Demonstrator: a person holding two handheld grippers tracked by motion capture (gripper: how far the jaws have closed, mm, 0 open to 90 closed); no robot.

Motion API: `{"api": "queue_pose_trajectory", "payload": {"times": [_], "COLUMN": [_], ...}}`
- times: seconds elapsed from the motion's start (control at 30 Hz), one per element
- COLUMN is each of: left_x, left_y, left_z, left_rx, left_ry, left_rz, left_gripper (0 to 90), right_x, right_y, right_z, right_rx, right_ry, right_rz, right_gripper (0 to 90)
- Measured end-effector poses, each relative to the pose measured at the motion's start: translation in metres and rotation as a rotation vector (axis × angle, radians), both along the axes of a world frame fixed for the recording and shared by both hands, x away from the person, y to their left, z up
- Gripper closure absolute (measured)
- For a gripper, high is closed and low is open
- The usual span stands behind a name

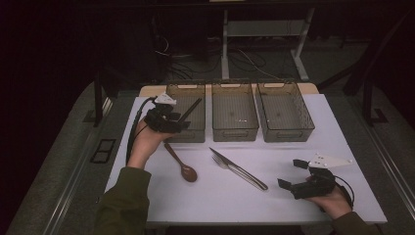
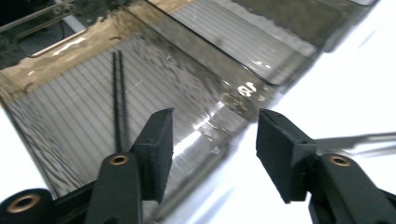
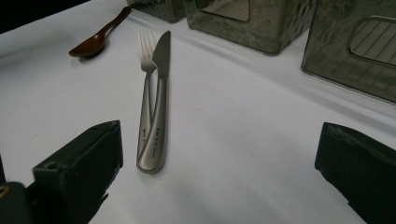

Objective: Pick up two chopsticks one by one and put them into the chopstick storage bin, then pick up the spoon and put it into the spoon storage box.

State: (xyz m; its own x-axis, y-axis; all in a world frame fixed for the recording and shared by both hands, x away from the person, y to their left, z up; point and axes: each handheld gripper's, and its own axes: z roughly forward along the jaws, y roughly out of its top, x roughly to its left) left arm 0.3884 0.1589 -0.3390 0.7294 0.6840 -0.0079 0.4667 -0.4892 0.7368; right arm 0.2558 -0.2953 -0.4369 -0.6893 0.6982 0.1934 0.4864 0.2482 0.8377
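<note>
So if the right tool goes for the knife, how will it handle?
Probably stiff and fairly heavy for its size: the knife looks like solid brushed metal. Its smooth handle may slip between the pads. It lies flat on the table against the fork, so the open right tool will likely nudge both.

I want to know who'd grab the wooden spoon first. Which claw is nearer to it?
Left. The left claw hovers at the left bin, just beyond the wooden spoon. The right claw sits far across, past the knife.
</note>
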Motion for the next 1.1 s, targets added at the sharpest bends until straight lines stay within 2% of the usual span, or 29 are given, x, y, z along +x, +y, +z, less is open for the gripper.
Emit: {"api": "queue_pose_trajectory", "payload": {"times": [0.2, 0.43, 0.73, 0.9, 1.1], "left_x": [-0.023, -0.037, -0.044, -0.037, -0.027], "left_y": [0.002, 0.006, 0.012, 0.016, 0.022], "left_z": [-0.011, -0.024, -0.042, -0.056, -0.072], "left_rx": [-0.017, -0.022, 0.023, 0.055, 0.075], "left_ry": [-0.01, -0.002, -0.007, -0.001, 0.032], "left_rz": [-0.028, -0.041, -0.019, 0.008, 0.036], "left_gripper": [63.6, 88.9, 89.2, 89.2, 89.2], "right_x": [0.0, -0.001, 0.0, 0.001, 0.0], "right_y": [0.0, 0.0, 0.0, 0.0, 0.0], "right_z": [0.0, 0.0, 0.0, 0.0, 0.0], "right_rx": [0.001, -0.002, -0.002, -0.001, -0.007], "right_ry": [0.005, 0.0, -0.004, -0.003, -0.003], "right_rz": [-0.001, -0.003, 0.001, 0.002, 0.003], "right_gripper": [1.2, 1.2, 1.2, 1.2, 1.2]}}
